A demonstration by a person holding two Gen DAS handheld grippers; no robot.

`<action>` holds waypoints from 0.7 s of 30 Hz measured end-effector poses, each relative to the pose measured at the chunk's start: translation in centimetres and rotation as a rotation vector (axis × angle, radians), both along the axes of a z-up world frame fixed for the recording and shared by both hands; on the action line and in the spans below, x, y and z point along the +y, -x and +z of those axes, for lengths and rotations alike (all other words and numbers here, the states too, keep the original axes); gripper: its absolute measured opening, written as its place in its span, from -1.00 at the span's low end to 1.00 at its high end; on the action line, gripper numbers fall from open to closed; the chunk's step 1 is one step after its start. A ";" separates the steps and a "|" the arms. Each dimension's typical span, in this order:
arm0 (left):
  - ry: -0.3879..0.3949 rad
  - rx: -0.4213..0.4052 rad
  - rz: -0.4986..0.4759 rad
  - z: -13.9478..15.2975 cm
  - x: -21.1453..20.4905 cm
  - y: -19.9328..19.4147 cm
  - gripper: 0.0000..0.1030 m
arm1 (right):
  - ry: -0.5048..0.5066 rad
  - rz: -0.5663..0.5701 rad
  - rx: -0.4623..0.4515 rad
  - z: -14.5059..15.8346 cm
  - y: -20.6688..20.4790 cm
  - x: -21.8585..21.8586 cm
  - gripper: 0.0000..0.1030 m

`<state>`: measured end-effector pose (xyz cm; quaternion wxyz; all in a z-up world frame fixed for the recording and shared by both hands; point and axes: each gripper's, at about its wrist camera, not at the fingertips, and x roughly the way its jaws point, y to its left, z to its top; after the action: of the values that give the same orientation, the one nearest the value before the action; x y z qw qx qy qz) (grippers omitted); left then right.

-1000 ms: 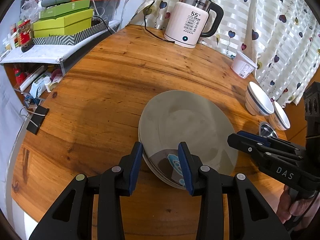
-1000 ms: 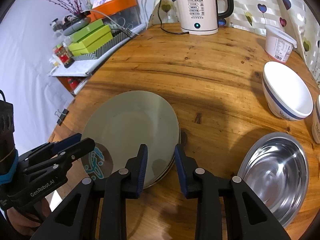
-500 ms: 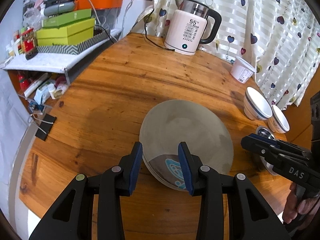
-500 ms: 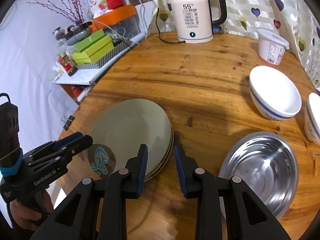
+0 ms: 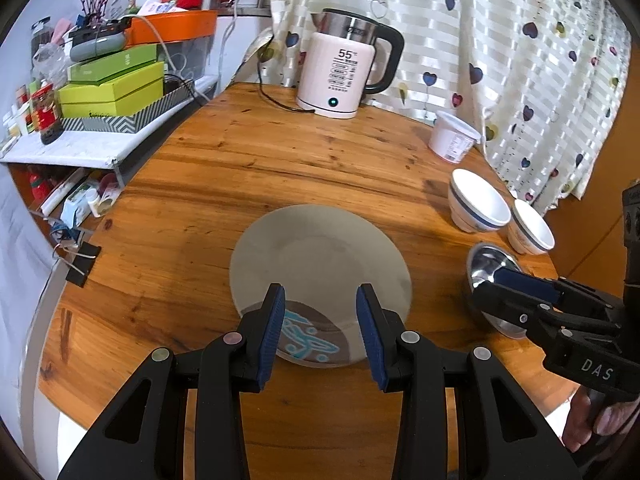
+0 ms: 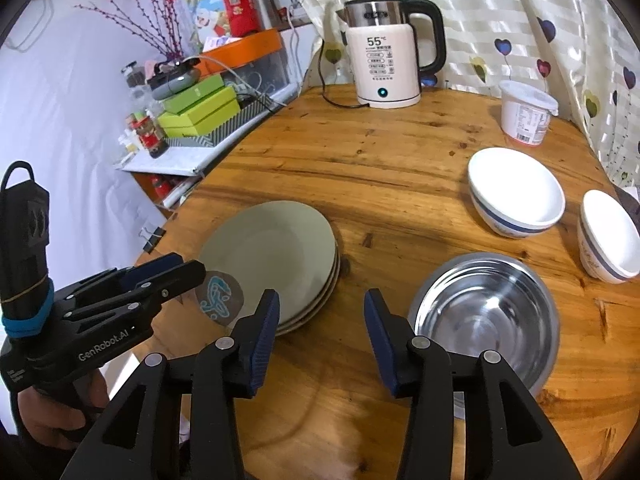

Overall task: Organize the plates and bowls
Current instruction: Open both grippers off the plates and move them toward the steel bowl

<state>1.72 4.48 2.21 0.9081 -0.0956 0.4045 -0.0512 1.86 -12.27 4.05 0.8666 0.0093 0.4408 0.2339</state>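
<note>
Plates (image 6: 272, 248) stacked lower left of frame on worktop (image 6: 380, 160); steel bowl (image 6: 486, 316) and two white bowls (image 6: 516, 192) at right still loose. Left gripper (image 5: 320, 328) part-open, empty; right gripper (image 6: 320, 332) just opened wider, holding nothing.

Right hand-held gripper (image 6: 320, 328) newly opened, empty.

A lived-in home dining corner: heart-print curtain (image 6: 540, 40), electric kettle (image 6: 386, 60) at the round wooden table's (image 6: 360, 168) far edge, cluttered side shelf (image 5: 80, 148) (boxes, jars) beside it.
</note>
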 end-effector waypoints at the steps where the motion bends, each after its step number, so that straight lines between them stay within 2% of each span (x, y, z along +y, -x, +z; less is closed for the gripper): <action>1: -0.001 -0.002 -0.004 0.1 -0.2 0.1 -0.25 | -0.002 -0.004 -0.002 0.1 0.1 -0.3 -0.15; 21: 0.007 -0.015 -0.093 1.3 -3.8 -0.7 -0.25 | -0.036 -0.106 -0.026 1.7 0.5 -5.2 -0.15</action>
<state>2.38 0.67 3.50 0.9073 -0.0792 0.4018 -0.0956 1.35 -17.42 5.72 0.8830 0.0450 0.4241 0.1957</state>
